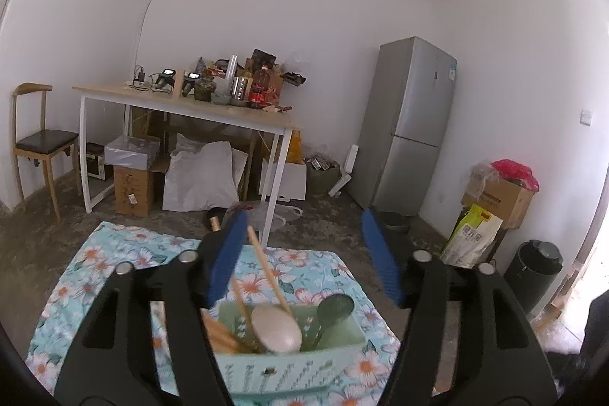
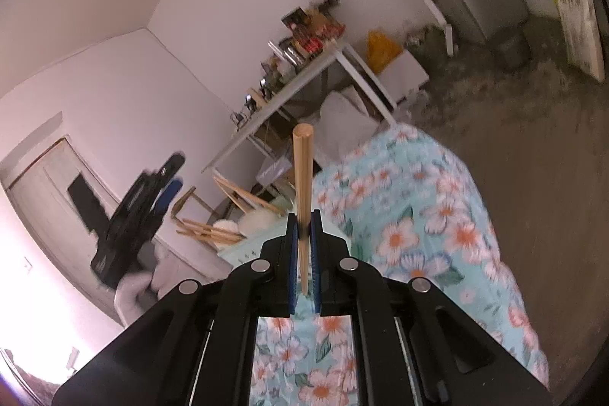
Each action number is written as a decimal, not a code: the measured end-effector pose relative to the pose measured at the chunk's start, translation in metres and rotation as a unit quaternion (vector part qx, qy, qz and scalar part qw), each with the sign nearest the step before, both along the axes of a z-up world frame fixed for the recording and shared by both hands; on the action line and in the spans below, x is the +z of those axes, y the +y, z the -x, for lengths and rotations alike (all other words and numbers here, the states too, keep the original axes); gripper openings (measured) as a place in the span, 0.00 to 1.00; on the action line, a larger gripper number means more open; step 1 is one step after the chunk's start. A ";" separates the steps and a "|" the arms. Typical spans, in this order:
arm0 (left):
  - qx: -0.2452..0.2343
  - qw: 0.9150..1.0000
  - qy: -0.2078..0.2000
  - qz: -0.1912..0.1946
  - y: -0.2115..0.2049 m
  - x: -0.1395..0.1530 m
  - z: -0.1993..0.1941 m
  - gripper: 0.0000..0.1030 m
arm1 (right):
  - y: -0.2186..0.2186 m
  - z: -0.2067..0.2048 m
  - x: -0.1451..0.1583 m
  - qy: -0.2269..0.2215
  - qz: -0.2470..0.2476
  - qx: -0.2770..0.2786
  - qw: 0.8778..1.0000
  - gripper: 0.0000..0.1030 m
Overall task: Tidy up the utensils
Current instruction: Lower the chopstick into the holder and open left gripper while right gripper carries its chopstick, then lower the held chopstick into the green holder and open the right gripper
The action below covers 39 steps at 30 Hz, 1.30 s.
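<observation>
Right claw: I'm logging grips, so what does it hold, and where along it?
The right claw is shut on a wooden chopstick, gripped near its thinner end; the thicker end sticks out ahead.

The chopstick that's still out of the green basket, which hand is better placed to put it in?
Right. The right gripper is already shut on that chopstick, with the green basket just ahead. The left gripper stands open and empty above the basket's spoons and chopsticks.

The left gripper is hanging spread wide, gripping nothing, above a green basket that is holding chopsticks and spoons.
</observation>
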<state>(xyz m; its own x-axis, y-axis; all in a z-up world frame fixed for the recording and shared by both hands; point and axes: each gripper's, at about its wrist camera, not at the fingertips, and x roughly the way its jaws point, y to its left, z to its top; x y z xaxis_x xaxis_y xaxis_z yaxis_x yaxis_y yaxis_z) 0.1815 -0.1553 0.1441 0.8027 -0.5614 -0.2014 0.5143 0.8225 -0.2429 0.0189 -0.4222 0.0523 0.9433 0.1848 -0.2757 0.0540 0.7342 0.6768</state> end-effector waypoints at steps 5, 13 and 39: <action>-0.006 1.000 -0.013 -0.019 0.028 -0.003 0.033 0.74 | -0.001 0.006 0.035 -0.039 0.033 -0.013 0.999 0.06; 0.009 0.998 0.012 -0.063 0.065 -0.049 0.075 0.84 | 0.009 -0.021 0.082 -0.077 0.083 -0.008 0.993 0.06; 0.067 0.989 0.073 -0.110 0.096 -0.103 0.094 0.92 | 0.074 -0.122 0.046 0.056 0.233 -0.005 0.971 0.40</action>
